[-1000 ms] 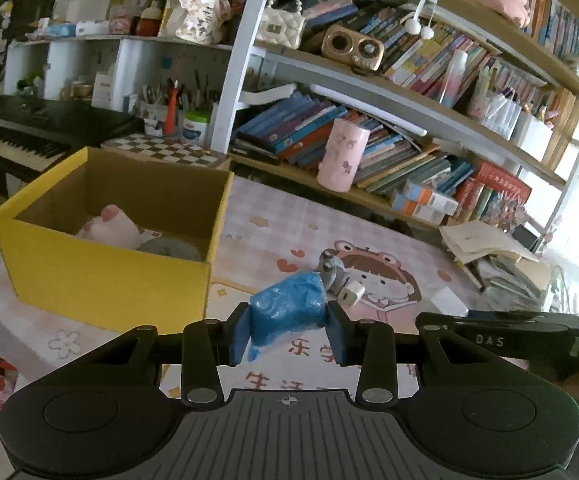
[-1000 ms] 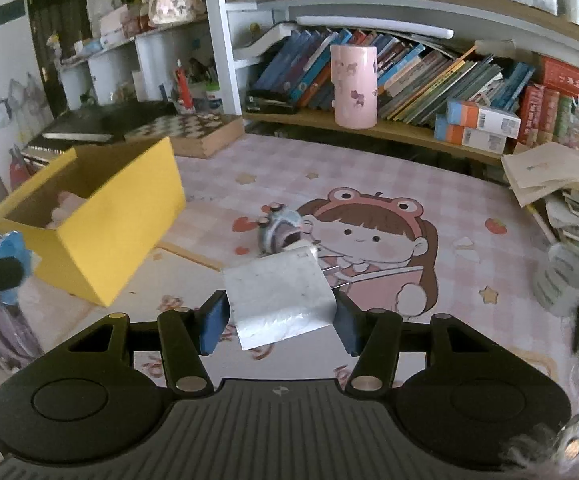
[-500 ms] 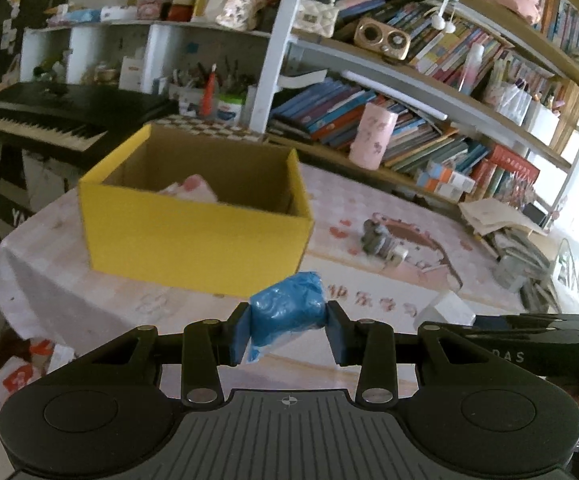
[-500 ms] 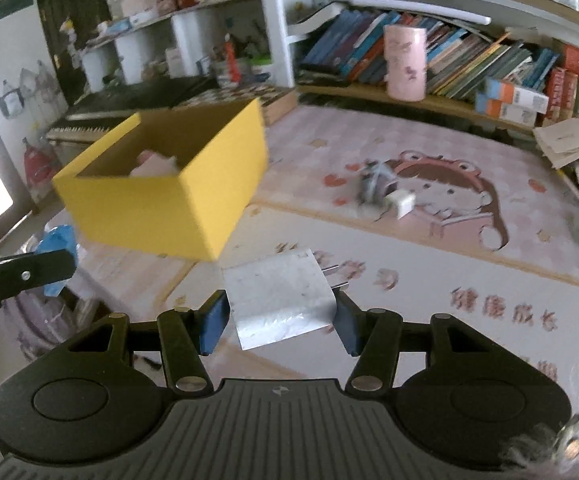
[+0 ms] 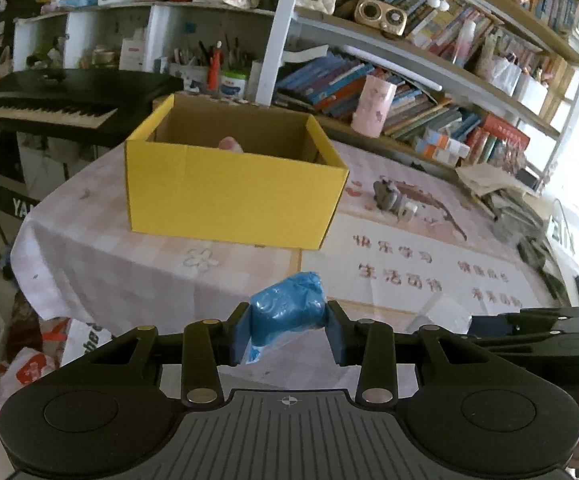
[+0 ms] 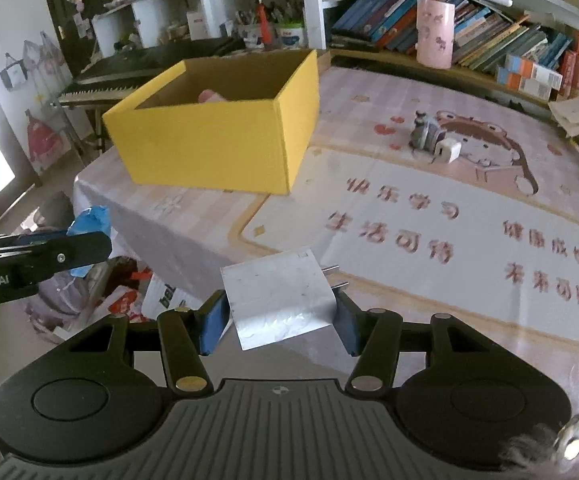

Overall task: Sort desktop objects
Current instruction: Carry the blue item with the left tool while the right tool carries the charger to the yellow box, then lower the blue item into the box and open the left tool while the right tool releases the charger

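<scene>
Left claw (image 5: 287,332) clenched on blue wad (image 5: 287,310), right claw (image 6: 277,320) on white charger (image 6: 279,296); yellow box (image 5: 229,196) ahead near table's left edge, closer to left claw.

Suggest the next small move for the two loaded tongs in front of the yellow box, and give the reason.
Probably carry both forward and up over the yellow box. The left tongs grip a blue crumpled wad, the right tongs grip a white plug adapter, and both sit short of the box's near wall, below its open top, where something pink already lies.
</scene>
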`<state>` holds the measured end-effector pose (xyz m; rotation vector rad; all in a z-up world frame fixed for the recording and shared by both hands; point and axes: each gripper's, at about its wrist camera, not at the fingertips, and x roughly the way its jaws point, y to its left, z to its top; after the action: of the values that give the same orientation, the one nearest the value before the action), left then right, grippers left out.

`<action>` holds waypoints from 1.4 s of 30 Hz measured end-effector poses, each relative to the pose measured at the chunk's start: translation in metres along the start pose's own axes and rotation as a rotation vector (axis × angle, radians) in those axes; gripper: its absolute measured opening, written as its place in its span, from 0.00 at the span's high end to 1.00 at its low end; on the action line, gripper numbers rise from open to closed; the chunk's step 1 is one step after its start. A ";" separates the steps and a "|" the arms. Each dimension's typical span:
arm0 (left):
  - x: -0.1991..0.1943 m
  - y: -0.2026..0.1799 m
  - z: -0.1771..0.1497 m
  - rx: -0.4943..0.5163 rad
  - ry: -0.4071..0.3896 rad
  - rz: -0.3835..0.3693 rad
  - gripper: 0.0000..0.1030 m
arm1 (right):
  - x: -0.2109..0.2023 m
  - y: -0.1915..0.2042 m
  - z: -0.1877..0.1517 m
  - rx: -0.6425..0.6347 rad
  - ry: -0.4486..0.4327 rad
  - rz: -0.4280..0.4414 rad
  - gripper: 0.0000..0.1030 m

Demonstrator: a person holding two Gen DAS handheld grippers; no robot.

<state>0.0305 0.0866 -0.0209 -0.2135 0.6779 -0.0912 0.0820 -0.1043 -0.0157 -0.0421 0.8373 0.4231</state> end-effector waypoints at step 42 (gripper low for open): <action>-0.009 0.062 0.038 -0.022 -0.109 0.013 0.64 | 0.024 0.071 0.052 -0.101 -0.057 0.057 0.49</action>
<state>0.0485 0.1550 -0.0002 -0.2331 0.5714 -0.0592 0.1061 -0.0202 0.0114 -0.1000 0.7619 0.5179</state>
